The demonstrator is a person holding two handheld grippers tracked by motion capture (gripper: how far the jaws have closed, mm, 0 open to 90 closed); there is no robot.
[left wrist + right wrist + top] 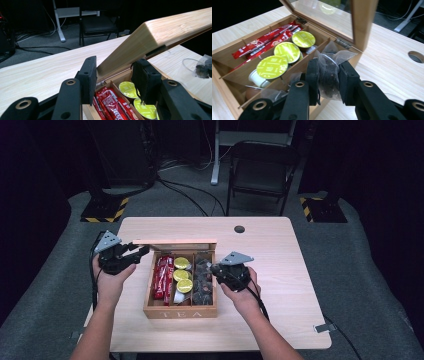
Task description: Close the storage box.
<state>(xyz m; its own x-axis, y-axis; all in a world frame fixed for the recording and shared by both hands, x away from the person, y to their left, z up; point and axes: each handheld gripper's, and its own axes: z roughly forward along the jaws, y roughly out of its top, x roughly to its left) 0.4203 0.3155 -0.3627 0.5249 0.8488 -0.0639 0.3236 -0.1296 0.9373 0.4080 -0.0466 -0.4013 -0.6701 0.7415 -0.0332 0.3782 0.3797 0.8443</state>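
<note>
The wooden tea box point(180, 311) sits near the middle of the light wooden table point(280, 270), and everything here is best placed against it. From the high view, its lid point(175, 241) stands raised at the far side of the box, and the left gripper point(131, 254) is at the lid's left end, just off the box's far-left corner. The right gripper point(214, 269) hangs over the box's right-hand compartment, where dark tea bags lie in a heap.

The left gripper view tells what the high view cannot: the lid's pale edge point(140, 45) runs up between the two black jaws, which are clamped on its corner. Below them are red stick sachets point(110, 102) and yellow-green capsule tops point(128, 89) inside the box.

The right gripper view point(328, 80) settles the other hand. Its jaws are pinched on a clear tea bag point(329, 72) with dark leaf inside, held just above the right compartment and close to the box's right wall. This view also shows the lid has a glass pane point(322, 15), and that three capsules point(287, 51) fill the middle compartment, with the red sachets point(262, 41) in the far one. A white cup-shaped capsule point(257, 78) lies on its side at the middle compartment's near end.
</note>
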